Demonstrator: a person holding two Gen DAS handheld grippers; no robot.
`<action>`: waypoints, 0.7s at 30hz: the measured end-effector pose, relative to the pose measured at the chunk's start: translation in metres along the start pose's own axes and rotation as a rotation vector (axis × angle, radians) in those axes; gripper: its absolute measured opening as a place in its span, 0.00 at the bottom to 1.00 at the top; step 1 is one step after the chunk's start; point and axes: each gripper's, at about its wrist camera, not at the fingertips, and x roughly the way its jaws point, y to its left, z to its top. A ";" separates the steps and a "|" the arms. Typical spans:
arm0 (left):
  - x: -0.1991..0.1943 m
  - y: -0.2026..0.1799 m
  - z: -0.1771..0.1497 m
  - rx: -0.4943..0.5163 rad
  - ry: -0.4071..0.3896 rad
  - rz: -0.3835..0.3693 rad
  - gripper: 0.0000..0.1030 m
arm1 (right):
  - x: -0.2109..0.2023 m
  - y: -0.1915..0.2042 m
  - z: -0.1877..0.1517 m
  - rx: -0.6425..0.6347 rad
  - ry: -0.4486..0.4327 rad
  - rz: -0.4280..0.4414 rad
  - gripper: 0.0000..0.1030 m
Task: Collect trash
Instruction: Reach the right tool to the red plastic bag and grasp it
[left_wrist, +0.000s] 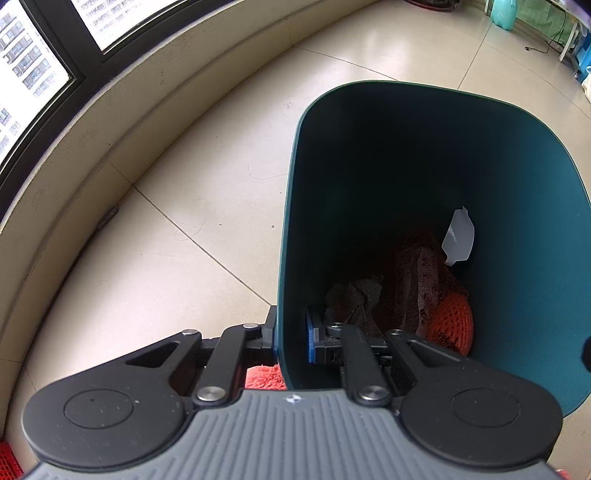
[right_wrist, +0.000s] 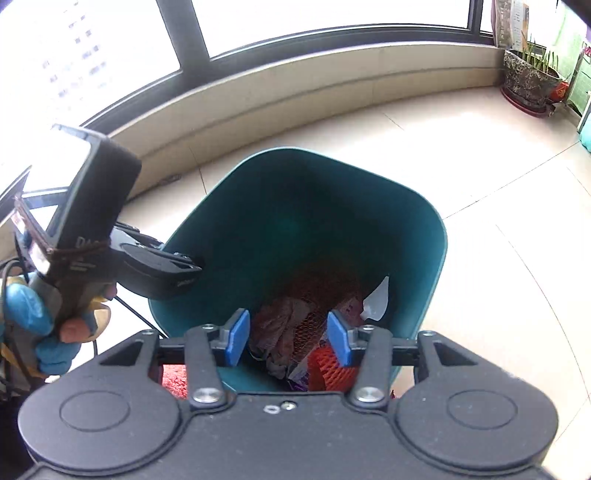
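Observation:
A dark teal trash bin (left_wrist: 480, 155) stands on the tiled floor. Inside lie an orange mesh net (left_wrist: 452, 321), crumpled brown paper (left_wrist: 354, 299) and a white scrap (left_wrist: 458, 236). My left gripper (left_wrist: 291, 338) is shut on the bin's near wall, one finger outside and one inside. In the right wrist view the bin (right_wrist: 258, 206) is just ahead and below. My right gripper (right_wrist: 288, 341) is open and empty above the bin's mouth, over the crumpled paper (right_wrist: 280, 325), the net (right_wrist: 332, 365) and the white scrap (right_wrist: 376, 302). The left gripper (right_wrist: 184, 273) clamps the bin's left rim there.
A low beige wall with dark-framed windows (left_wrist: 55, 74) curves along the left. A red fluffy mat (left_wrist: 264, 376) lies under the bin's near side. A potted plant (right_wrist: 528, 77) stands at the far right corner. A teal container (left_wrist: 504, 13) stands far off.

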 end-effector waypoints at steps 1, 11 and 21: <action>0.000 -0.001 0.000 0.000 0.000 0.002 0.12 | -0.008 -0.004 -0.001 0.011 -0.013 -0.002 0.45; 0.001 -0.003 0.000 0.000 0.000 0.004 0.12 | -0.062 -0.060 -0.037 0.165 -0.095 -0.076 0.51; 0.002 -0.003 0.000 -0.002 0.004 0.004 0.12 | -0.029 -0.155 -0.122 0.447 -0.012 -0.242 0.61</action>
